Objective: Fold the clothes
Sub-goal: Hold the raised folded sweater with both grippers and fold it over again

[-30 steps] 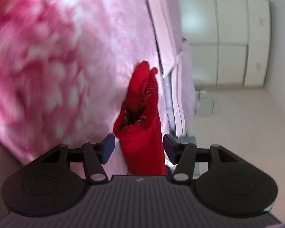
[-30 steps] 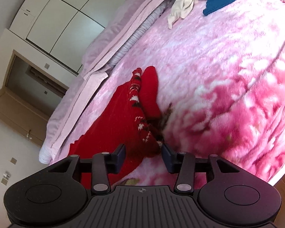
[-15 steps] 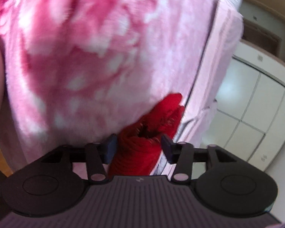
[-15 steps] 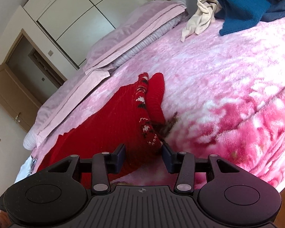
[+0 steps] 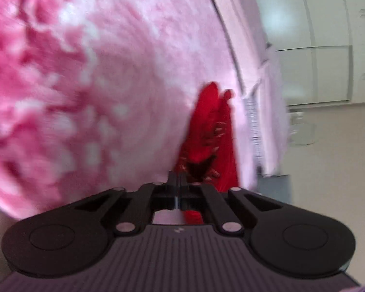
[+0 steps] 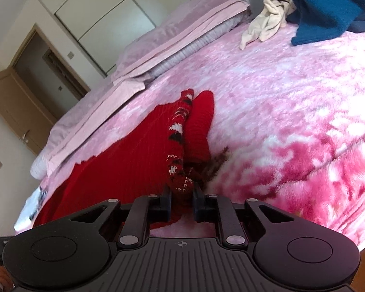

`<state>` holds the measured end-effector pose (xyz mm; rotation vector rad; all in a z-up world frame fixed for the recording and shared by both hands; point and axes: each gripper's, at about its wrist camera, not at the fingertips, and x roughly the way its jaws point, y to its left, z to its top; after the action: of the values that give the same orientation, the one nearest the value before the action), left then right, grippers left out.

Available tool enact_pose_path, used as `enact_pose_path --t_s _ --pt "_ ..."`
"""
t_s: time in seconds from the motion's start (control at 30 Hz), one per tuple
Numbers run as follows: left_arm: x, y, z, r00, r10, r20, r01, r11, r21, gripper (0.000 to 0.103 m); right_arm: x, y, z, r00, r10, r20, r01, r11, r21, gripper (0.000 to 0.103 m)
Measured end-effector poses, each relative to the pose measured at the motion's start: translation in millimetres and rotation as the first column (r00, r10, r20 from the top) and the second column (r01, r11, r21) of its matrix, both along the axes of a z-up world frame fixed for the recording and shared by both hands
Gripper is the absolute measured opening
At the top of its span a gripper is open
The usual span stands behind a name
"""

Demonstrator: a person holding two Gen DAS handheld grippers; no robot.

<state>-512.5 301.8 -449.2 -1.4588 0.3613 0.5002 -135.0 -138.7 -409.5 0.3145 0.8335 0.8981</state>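
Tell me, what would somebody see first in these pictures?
The bright red sweater jumps out, lying on the fluffy pink blanket. The right gripper is closing on its patterned edge, and the left gripper is shut on another bit of it. Far back on the bed sits a blue garment beside a cream one.

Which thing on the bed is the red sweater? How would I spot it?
Start at the big fluffy pink blanket covering the bed. Near its edge, right ahead of the right gripper, lies the red sweater, a knit with a black-and-white patterned strip. The cream cloth and blue garment are piled far away.
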Motion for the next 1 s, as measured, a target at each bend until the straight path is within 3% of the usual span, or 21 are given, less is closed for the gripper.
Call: enact_pose_path --t_s 0.03,0.07,0.1,0.13,0.2,0.3,0.47,0.53,0.57,0.6,0.67,0.73,0.77,0.87,0.93,1.0 --pt "-5.2 -1.6 -1.6 1.0 0.017 0.015 -0.017 1.0 -0.02 0.012 -0.5 -0.6 -0.5 1.0 0.001 -0.003 -0.001 1.0 0.0 0.015" --pt "-10.6 -3.5 -3.3 0.999 0.037 0.031 -0.035 0.998 -0.043 0.029 -1.3 -1.8 -1.3 1.0 0.001 -0.009 -0.001 1.0 0.002 0.016" --pt "-17.3 -6.9 -5.6 0.996 0.068 0.058 -0.063 0.995 -0.081 0.033 -2.0 -3.1 -2.0 1.0 -0.001 -0.015 0.001 1.0 0.004 0.021" --pt "-21.7 -10.5 -5.6 0.993 0.092 0.071 -0.085 0.992 -0.099 0.033 -2.7 -4.2 -2.6 1.0 -0.004 -0.02 0.004 1.0 0.008 0.032" --pt "-21.9 -18.9 -4.0 0.991 0.111 0.076 -0.102 0.989 -0.107 0.034 -4.8 -3.2 -2.1 1.0 -0.005 -0.013 0.005 1.0 0.007 0.034" --pt "-17.0 -31.1 -15.0 0.981 0.162 0.108 -0.14 0.971 -0.192 0.034 -8.1 -0.6 -0.8 1.0 -0.005 0.003 0.005 1.0 0.003 0.034" --pt "-5.4 -45.2 -36.1 0.923 0.354 0.154 -0.275 0.883 -0.382 0.034 -13.0 3.3 0.7 0.999 0.0 0.032 0.0 1.0 -0.016 0.034" --pt "-3.0 -48.6 -41.7 0.9 0.406 0.156 -0.31 0.851 -0.423 0.032 -12.4 2.4 -0.6 1.0 0.002 0.028 -0.002 1.0 -0.014 0.034" --pt "-1.8 -50.2 -44.2 0.889 0.43 0.156 -0.327 0.836 -0.441 0.03 -12.0 2.1 -1.2 1.0 0.003 0.026 -0.003 1.0 -0.012 0.034" --pt "-1.1 -50.6 -44.3 0.883 0.441 0.158 -0.337 0.832 -0.439 0.021 -11.5 2.0 -1.8 1.0 0.005 0.026 -0.005 1.0 -0.013 0.034" --pt "0.5 -49.5 -40.6 0.882 0.438 0.173 -0.342 0.848 -0.406 0.015 -11.1 2.4 -2.4 1.0 0.008 0.03 -0.008 1.0 -0.015 0.034" --pt "0.1 -44.0 -32.3 0.902 0.388 0.192 -0.31 0.889 -0.338 0.012 -11.1 2.8 -2.9 0.999 0.011 0.039 -0.01 1.0 -0.02 0.034" --pt "-0.7 -40.3 -27.7 0.914 0.353 0.202 -0.286 0.911 -0.297 0.0 -11.1 2.9 -3.3 0.999 0.011 0.043 -0.01 1.0 -0.024 0.034" --pt "-7.4 -20.6 -1.8 0.965 0.176 0.196 -0.167 0.984 -0.06 0.0 -7.5 2.8 -4.8 0.999 0.01 0.038 -0.009 0.999 -0.035 0.034" --pt "-11.7 -5.2 8.4 0.986 0.079 0.144 -0.088 0.994 0.058 0.0 -3.8 3.0 -4.9 0.999 0.01 0.035 -0.008 0.999 -0.045 0.023" --pt "-14.1 4.2 17.8 0.998 0.0 0.066 -0.011 0.986 0.164 0.0 -0.6 3.6 -4.5 0.999 0.021 0.029 -0.02 0.999 -0.05 0.023"
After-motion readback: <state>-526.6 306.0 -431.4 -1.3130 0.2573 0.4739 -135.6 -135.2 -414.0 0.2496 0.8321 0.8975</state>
